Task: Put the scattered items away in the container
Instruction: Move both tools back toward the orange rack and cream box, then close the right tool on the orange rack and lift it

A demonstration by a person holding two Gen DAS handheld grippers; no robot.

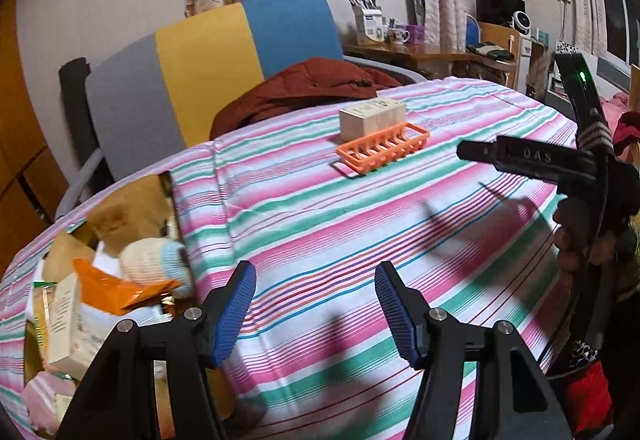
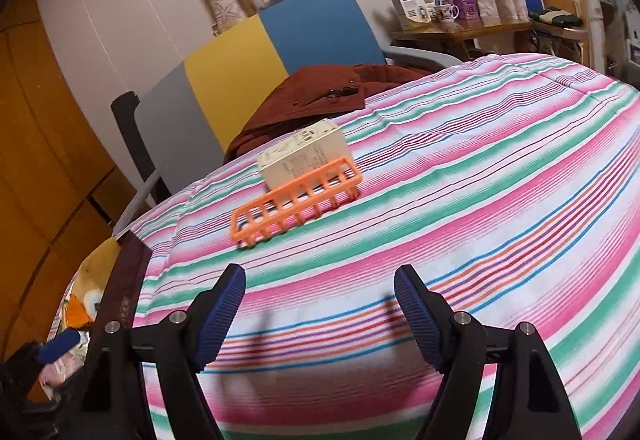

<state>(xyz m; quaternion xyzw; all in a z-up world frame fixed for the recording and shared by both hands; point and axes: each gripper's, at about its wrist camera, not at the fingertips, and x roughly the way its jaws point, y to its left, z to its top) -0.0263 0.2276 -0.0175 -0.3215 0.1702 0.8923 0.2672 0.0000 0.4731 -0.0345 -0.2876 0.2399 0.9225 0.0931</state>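
An orange plastic rack (image 1: 382, 151) lies on the striped bedspread (image 1: 360, 240), with a cream carton (image 1: 372, 117) touching its far side. Both show in the right wrist view too, the rack (image 2: 296, 205) in front of the carton (image 2: 304, 155). An open cardboard box (image 1: 132, 207) at the left holds a rolled sock (image 1: 154, 260), an orange packet (image 1: 116, 290) and other cartons. My left gripper (image 1: 316, 308) is open and empty, just right of that box. My right gripper (image 2: 320, 312) is open over bare bedspread, short of the rack; its black finger (image 1: 520, 157) enters from the right.
A rust-red jacket (image 1: 312, 87) lies at the bed's far edge against a grey, yellow and blue chair back (image 1: 208, 71). A cluttered desk with mugs (image 1: 400, 39) stands beyond. A hand (image 1: 572, 248) holds the right gripper. The box's dark flap (image 2: 128, 280) is at the right gripper's left.
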